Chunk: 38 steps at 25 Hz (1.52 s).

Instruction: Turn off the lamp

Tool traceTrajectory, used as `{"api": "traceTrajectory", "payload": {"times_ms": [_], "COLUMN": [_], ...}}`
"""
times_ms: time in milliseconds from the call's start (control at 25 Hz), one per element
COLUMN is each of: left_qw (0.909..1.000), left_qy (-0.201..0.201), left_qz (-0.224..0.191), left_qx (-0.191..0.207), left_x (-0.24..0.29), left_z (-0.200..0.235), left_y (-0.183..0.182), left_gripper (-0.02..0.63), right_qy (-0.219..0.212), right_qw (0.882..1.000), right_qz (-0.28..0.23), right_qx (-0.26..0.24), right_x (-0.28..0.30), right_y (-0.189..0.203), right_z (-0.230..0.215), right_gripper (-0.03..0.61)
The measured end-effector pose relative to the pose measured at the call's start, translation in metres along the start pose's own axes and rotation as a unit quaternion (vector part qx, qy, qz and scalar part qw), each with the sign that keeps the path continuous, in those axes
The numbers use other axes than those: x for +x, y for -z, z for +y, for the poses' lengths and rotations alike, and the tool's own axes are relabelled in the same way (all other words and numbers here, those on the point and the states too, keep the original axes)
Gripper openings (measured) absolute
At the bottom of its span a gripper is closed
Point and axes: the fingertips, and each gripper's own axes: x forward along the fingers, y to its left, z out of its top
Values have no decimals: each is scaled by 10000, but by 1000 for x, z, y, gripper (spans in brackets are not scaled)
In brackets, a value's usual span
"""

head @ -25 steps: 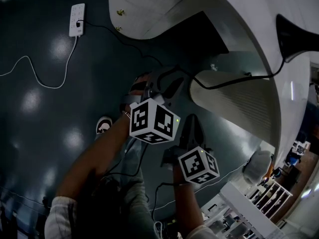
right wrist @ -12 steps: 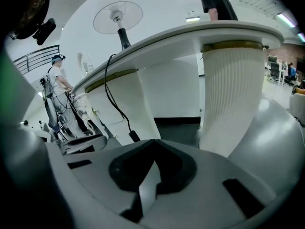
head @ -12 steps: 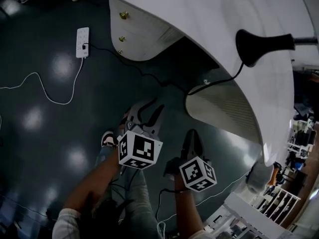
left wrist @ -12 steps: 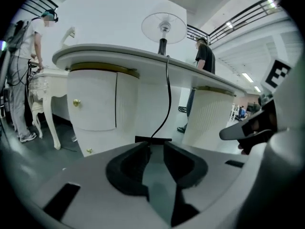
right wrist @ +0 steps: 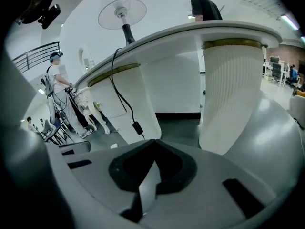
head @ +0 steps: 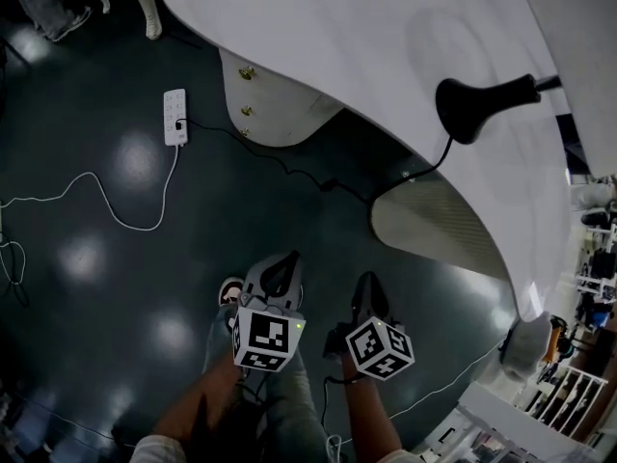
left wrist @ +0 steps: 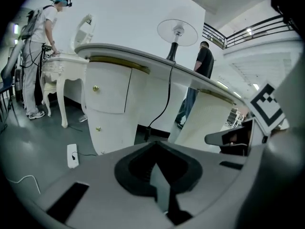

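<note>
The left claw (head: 282, 263) is closing, nearly clenched, with nothing between its jaws. The right claw (head: 367, 285) is clenched and empty. Both hang above the floor (head: 96, 210). The lamp (head: 465, 110) stands far right on the table (head: 337, 37).

The white desk (head: 386, 56) curves over me, borne by a drawer cabinet (head: 275, 104) and a ribbed pedestal (head: 443, 225) that both stand on the dark glossy floor (head: 87, 307). Near the desk's front edge the lamp (head: 468, 107) stands on its black base. Its black cord (head: 289, 170) drops over that edge and runs across the floor to a white power strip (head: 174, 117) lying left of the desk. A white cable (head: 172, 186) trails from the strip, away from the desk.
</note>
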Motion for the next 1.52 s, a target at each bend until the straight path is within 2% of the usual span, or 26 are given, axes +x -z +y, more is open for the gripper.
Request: {"api": "traceTrajectory", "payload": {"times_ms": [120,320,480,600,840,1040,1240,1520], "left_qw": [9999,9995,9986,9989,9989,9982,9979,9951], "left_qy": [3,-192,-316,-398,-420,-418,-336,-223], "left_qz": [91,160,178,141,-181,-435,-530,-920], "left_qx": [-68,-215,-372,-217,-119,-14,140,295], "left_x": [-12,-37,-65,-92,-128,-136,-155,-163], "left_z": [-3,-8,-29,-48,-82,-99,-132,-158], "left_y": [0,-29,-66,-106,-176,-230,-255,-298], "left_gripper": [8,8,8,8,8,8,8,8], "right_qy": [-228,-467,-518,-566,-781,-792,-713,-839], "right_qw": [9997,9989,9986,9984,9962,9941,9933,9861], "right_qz": [59,91,45,-37,-382,-738,-898,-1399], "right_qx": [52,-51,-123,-27,-38,-71,-115,-305], "right_x": [-9,-34,-68,-100,-153,-176,-213,-239], "right_y": [1,-23,-56,-84,-142,-195,-225,-276], "right_z": [14,35,41,46,59,54,35,33], "right_gripper": [-2,-2,-2,-2,-2,-2,-2,-2]}}
